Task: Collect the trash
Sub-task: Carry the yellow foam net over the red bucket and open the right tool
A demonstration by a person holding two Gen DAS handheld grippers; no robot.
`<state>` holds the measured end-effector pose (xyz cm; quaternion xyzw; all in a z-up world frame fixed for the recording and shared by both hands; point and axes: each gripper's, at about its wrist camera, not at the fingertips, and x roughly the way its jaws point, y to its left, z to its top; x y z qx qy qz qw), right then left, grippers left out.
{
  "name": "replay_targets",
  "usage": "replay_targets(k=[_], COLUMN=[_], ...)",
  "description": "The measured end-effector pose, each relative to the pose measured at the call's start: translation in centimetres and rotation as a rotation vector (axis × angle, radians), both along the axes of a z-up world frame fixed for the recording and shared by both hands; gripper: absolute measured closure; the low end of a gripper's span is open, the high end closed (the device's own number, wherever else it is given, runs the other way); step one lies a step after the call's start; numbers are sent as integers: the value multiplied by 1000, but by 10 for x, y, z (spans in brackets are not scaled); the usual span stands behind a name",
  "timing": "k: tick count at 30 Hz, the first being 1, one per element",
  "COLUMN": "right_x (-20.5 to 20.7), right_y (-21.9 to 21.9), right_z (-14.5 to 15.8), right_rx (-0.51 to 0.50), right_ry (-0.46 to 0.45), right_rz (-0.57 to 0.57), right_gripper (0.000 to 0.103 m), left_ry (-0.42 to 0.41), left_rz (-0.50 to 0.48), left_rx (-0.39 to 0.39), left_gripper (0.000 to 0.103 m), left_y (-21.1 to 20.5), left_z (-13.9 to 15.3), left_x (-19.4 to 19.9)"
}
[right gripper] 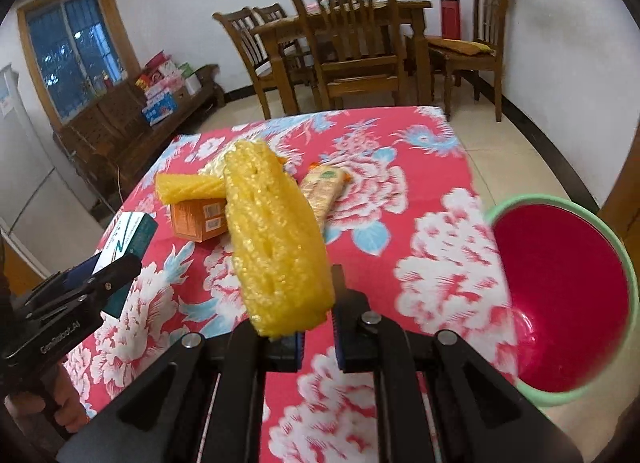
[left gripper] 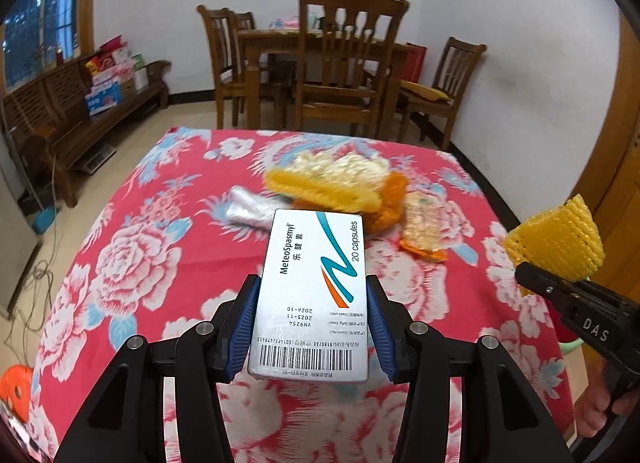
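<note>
The left tongs (left gripper: 312, 327) were closed on a medicine box (left gripper: 312, 295), held clear above the table (left gripper: 132, 263). The right tongs (right gripper: 318, 327) gripped a yellow foam net (right gripper: 276, 247) at its lower end, also lifted. A red bin (right gripper: 560, 303) with a green rim stood just right of the right tongs; nothing could be seen inside it. Ahead of both tongs, a second foam net (right gripper: 188, 187), an orange box (right gripper: 200, 219), a snack wrapper (right gripper: 324, 191) and a clear plastic wrapper (left gripper: 248, 207) lay uncollected. Judged early: two items in hand, none binned.
</note>
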<state>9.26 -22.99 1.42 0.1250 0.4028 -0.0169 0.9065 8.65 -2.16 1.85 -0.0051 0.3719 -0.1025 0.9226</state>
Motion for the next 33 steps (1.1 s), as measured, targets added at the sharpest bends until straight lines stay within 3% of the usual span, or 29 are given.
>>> replay_targets(k=[13, 22, 33], right_x=[-43, -57, -68], right_y=[-61, -111, -160], right_z=[21, 3, -30], right_rx=[-35, -13, 26], right_ry=[-35, 17, 87], right_rz=[-144, -254, -352], right_gripper=[90, 90, 89], left_ry=[-21, -39, 3], left_rz=[-156, -277, -430], left_rx=[-3, 3, 3], left_gripper=[51, 51, 51], left_y=[-66, -126, -205], left_z=[20, 25, 3], left_x=[-5, -6, 1])
